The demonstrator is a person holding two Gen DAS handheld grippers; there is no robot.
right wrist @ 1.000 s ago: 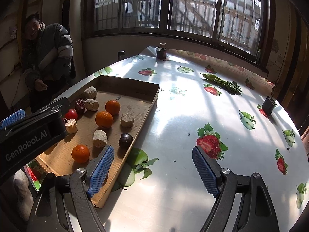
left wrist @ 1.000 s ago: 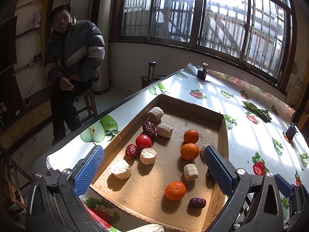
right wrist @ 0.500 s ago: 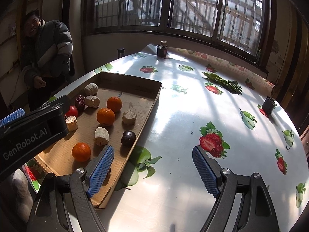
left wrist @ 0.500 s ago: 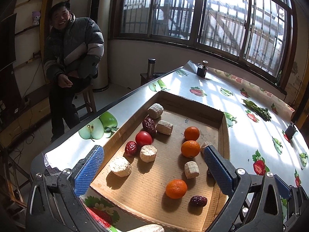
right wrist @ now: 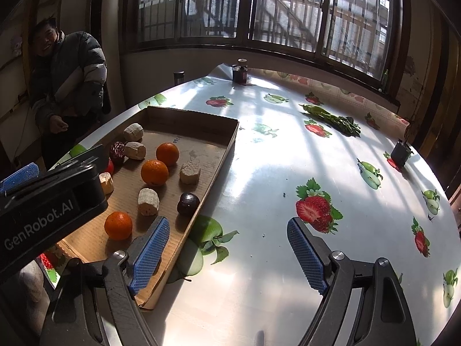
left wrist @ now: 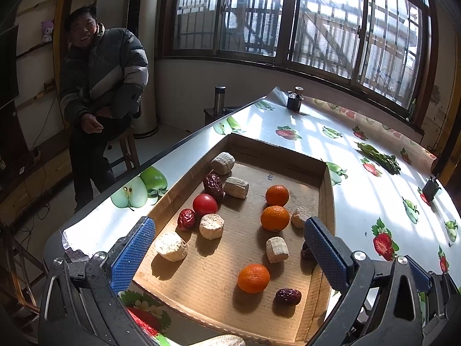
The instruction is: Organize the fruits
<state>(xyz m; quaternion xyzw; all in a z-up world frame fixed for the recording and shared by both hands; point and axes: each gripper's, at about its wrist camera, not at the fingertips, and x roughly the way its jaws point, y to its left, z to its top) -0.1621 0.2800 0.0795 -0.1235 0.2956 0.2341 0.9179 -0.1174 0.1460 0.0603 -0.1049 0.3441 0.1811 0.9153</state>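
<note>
A shallow cardboard tray [left wrist: 291, 155] [right wrist: 230, 141] lies on the table. It holds three oranges [left wrist: 253, 278] [right wrist: 154, 172], a red tomato [left wrist: 205, 204], dark red dates [left wrist: 213, 183], a dark plum [right wrist: 188, 203] and several pale root chunks [left wrist: 171, 246] [right wrist: 148, 201]. My left gripper [left wrist: 227, 255] is open and empty above the tray's near end. My right gripper [right wrist: 227, 252] is open and empty, straddling the tray's right near corner and the bare table. The left gripper's body [right wrist: 49, 201] hides part of the tray in the right wrist view.
The table [right wrist: 288, 158] has a shiny fruit-print cloth. A bunch of greens [right wrist: 334, 119], a dark jar [right wrist: 240, 72] and a small black object [right wrist: 400, 154] lie at the far side. A man [left wrist: 98, 92] sits left of the table.
Both grippers have crept slightly forward and the views shifted a little. Nothing in the tray moved; both grippers stayed open.
</note>
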